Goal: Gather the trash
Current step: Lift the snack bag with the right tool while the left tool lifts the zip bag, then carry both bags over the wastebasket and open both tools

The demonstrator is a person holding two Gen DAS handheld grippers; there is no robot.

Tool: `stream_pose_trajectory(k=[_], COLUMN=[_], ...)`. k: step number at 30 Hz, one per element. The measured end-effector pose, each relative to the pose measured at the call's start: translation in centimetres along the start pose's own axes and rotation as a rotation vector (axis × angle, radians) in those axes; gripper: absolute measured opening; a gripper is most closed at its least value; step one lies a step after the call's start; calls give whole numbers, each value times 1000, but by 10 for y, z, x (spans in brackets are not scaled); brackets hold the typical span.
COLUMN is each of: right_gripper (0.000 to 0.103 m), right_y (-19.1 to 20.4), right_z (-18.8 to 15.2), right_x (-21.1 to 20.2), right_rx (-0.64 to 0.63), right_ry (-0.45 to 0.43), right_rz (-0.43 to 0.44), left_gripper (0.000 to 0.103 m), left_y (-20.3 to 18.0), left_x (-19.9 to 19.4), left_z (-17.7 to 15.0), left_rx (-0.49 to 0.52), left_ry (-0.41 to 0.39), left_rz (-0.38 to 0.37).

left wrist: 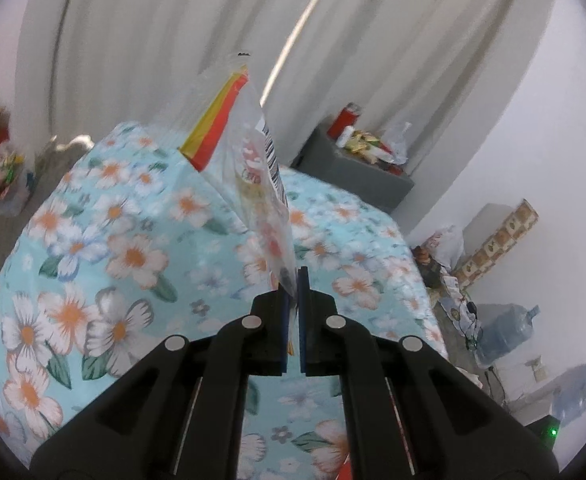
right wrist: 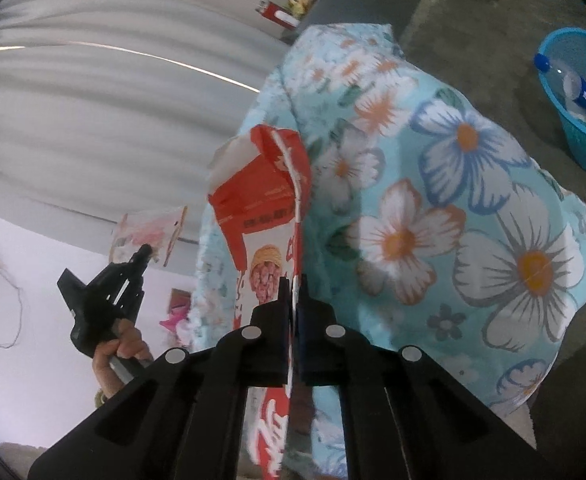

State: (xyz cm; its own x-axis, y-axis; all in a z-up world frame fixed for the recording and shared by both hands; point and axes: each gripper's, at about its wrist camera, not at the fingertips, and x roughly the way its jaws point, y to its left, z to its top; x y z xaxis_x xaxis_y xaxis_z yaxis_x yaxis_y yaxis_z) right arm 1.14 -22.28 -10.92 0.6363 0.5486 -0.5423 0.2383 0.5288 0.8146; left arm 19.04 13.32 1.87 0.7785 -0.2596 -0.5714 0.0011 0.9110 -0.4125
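Note:
In the left wrist view my left gripper (left wrist: 292,282) is shut on the lower edge of a clear plastic wrapper (left wrist: 261,160). The wrapper has a red and yellow stripe and a barcode, and it stands up above the flowered tablecloth (left wrist: 133,256). In the right wrist view my right gripper (right wrist: 293,280) is shut on a torn red and white snack packet (right wrist: 265,208) beside the same cloth (right wrist: 433,200). The left gripper (right wrist: 143,254) shows there at the left, in a hand (right wrist: 121,356), with the clear wrapper (right wrist: 149,236) in it. A blue bin (right wrist: 565,128) stands on the floor at the far right with a bottle (right wrist: 573,84) inside.
A grey box (left wrist: 357,164) behind the table carries a red can (left wrist: 347,120) and litter. Water jugs (left wrist: 509,328) and clutter line the right wall. Bags (left wrist: 1,184) sit on the floor at the left. A pale curtain (left wrist: 173,40) hangs behind.

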Motion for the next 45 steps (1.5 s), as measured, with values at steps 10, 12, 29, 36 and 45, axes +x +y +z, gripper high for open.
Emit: stream_pose_trajectory(k=[10, 12, 29, 36, 45], right_gripper=[2, 2, 1, 1, 2], right_y=[-12, -19, -119, -191, -270], right_z=[17, 18, 72, 120, 189], right_x=[-52, -66, -214, -212, -164], right_rx=[14, 21, 142, 219, 307], right_ry=[-143, -182, -558, -580, -510], right_rz=[32, 24, -289, -580, -737], left_gripper=[2, 2, 2, 2, 2], left_y=[-84, -102, -333, -420, -474], left_x=[3, 5, 99, 217, 321], left_z=[3, -1, -103, -204, -297], left_rx=[142, 167, 612, 823, 979], left_ry=[1, 14, 301, 639, 842], left_rz=[-141, -167, -405, -346, -233])
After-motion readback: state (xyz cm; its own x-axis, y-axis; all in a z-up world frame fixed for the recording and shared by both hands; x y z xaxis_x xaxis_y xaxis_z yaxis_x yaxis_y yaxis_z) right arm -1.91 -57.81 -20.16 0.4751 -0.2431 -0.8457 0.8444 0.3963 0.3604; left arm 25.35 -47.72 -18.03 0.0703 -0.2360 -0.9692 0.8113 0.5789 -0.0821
